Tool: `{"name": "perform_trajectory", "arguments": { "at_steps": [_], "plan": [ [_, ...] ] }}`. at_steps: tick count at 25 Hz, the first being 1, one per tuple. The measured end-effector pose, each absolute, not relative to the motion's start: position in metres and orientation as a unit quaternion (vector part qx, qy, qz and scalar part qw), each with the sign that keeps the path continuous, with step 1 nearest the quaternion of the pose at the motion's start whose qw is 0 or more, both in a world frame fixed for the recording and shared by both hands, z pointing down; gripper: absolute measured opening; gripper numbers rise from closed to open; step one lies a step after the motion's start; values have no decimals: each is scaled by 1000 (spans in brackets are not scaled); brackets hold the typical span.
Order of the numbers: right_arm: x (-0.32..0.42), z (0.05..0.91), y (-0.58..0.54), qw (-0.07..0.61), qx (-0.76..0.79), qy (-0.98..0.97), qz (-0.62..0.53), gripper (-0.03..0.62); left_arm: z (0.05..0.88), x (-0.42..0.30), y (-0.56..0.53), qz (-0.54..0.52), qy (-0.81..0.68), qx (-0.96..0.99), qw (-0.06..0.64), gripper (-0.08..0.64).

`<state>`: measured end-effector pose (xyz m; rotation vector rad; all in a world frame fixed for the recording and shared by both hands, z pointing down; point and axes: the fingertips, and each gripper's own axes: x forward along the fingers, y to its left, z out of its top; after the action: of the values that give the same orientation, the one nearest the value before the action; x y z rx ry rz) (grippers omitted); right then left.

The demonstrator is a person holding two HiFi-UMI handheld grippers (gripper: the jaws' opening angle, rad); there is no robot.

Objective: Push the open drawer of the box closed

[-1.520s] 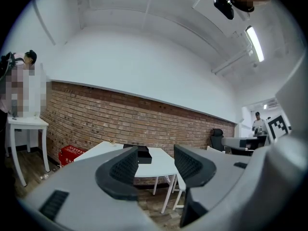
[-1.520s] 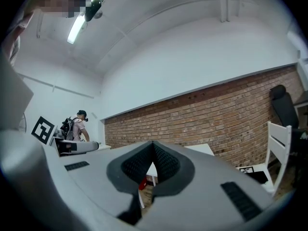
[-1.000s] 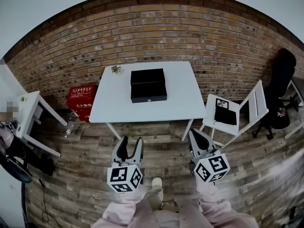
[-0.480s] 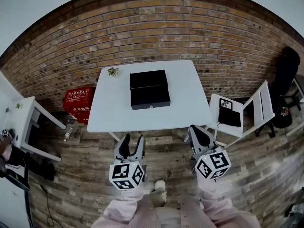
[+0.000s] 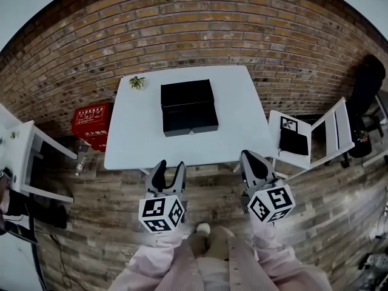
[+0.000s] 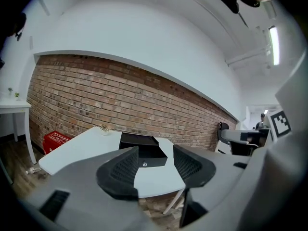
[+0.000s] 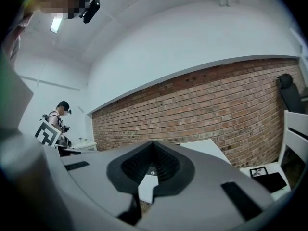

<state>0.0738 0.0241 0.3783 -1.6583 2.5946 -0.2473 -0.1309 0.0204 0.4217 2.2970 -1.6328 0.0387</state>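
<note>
Sparse indoor workroom, studio or office type.
Long brick wall [image 5: 200, 29], wood-plank floor [image 5: 91, 223], white ceiling with a strip light [image 6: 275, 37]. Furniture minimal: white table [image 5: 139, 132], white folding chair [image 5: 315, 138], small side table [image 5: 18, 156], red box [image 5: 91, 123] against the wall. Another person [image 7: 60, 117] stands in the background.
</note>
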Motion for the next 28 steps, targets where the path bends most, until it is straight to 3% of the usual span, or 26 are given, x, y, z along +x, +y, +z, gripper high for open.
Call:
{"name": "perform_trajectory", "arguments": {
  "at_steps": [28],
  "plan": [
    [54,413,-123,-7,-485,867,-114,2,512,-97,-90,76,-571,775,259,208]
  ]
}}
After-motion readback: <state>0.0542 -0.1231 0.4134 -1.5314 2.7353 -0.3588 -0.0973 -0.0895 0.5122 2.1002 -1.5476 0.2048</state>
